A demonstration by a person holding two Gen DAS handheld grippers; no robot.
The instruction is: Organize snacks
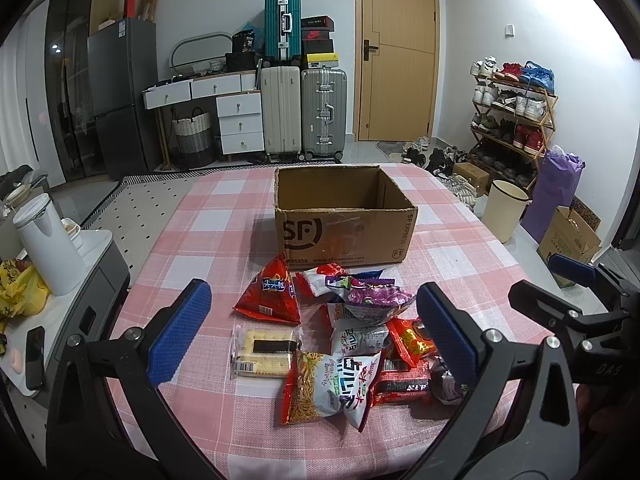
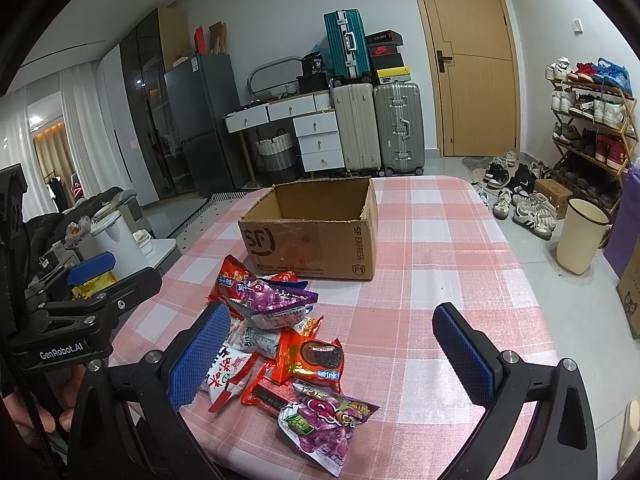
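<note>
A pile of snack packets (image 1: 352, 344) lies on the pink checked tablecloth in front of an open, empty SF cardboard box (image 1: 344, 224). The pile includes a red triangular packet (image 1: 272, 292), a cracker pack (image 1: 266, 354) and purple packets (image 2: 320, 424). My left gripper (image 1: 316, 328) is open above the pile, holding nothing. My right gripper (image 2: 336, 352) is open just right of the pile (image 2: 280, 340), also holding nothing. The box shows in the right wrist view (image 2: 316, 236) too. Each gripper appears at the edge of the other's view.
A white kettle (image 1: 48, 240) stands on a side unit left of the table. A cream bin (image 2: 580, 240), shoes and a shoe rack (image 2: 592, 128) are on the floor to the right. Suitcases (image 1: 304, 112) and a door stand behind.
</note>
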